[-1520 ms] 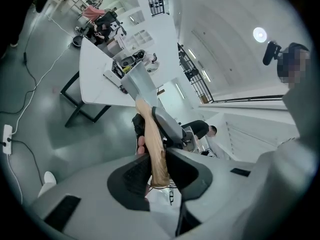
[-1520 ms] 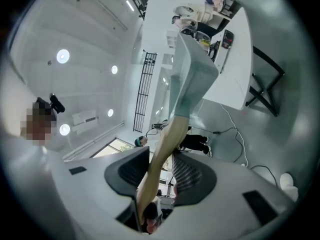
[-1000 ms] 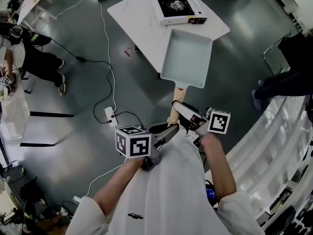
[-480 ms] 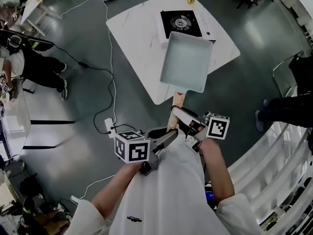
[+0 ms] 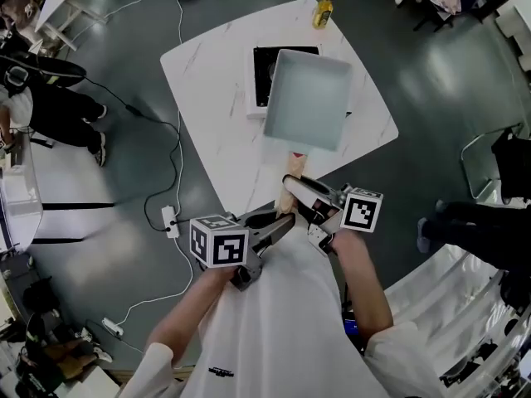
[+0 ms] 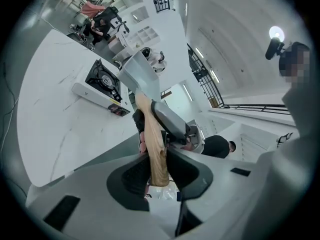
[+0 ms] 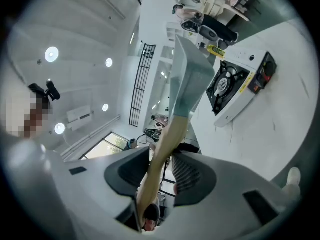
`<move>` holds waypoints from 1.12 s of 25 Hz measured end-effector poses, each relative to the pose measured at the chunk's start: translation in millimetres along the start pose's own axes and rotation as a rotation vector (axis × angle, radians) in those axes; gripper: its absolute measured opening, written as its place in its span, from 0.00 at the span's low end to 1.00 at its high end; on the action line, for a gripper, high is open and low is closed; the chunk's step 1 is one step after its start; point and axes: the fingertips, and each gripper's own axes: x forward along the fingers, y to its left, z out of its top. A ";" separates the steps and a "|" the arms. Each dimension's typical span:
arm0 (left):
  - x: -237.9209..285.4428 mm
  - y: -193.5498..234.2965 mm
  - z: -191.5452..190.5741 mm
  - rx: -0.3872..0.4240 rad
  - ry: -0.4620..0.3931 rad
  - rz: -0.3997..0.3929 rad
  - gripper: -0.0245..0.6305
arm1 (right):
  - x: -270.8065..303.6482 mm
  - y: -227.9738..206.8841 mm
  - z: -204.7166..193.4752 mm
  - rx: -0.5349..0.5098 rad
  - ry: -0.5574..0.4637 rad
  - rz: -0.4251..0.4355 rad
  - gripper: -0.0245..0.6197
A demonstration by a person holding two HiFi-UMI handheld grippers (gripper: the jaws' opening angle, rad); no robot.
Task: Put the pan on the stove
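Note:
A square pale-blue pan (image 5: 307,98) with a wooden handle (image 5: 295,161) hangs in the air over the black-topped portable stove (image 5: 262,78) on the white marble table (image 5: 207,65). It hides most of the stove. My left gripper (image 5: 284,220) and right gripper (image 5: 294,186) are both shut on the handle, left at its end, right just ahead. In the left gripper view the handle (image 6: 153,144) runs between the left gripper's (image 6: 152,171) pads up to the pan (image 6: 137,74), with the stove (image 6: 102,81) below. In the right gripper view the right gripper (image 7: 160,171) clamps the handle (image 7: 167,134).
A yellow bottle (image 5: 323,10) stands at the table's far edge. Cables (image 5: 178,139) and a power strip (image 5: 168,220) lie on the dark floor to the left. A person (image 5: 50,98) stands at far left, and a white railing (image 5: 465,305) runs at right.
The pan has travelled forward from the table's near edge to above the stove, still held by both grippers. The table now sits closer and more central in the head view.

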 end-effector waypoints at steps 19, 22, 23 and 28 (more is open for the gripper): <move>48.0 27.2 69.9 -0.061 -0.064 0.019 0.19 | 18.9 -45.2 73.3 0.056 0.028 -0.005 0.27; 53.7 36.9 75.2 -0.083 -0.083 0.028 0.19 | 24.5 -54.7 77.9 0.050 0.043 -0.005 0.27; 55.7 40.0 77.1 -0.092 -0.089 0.031 0.19 | 26.5 -58.1 79.6 0.050 0.049 -0.004 0.27; 69.2 58.4 93.4 -0.146 -0.136 0.037 0.19 | 36.7 -81.8 94.1 0.049 0.084 -0.010 0.27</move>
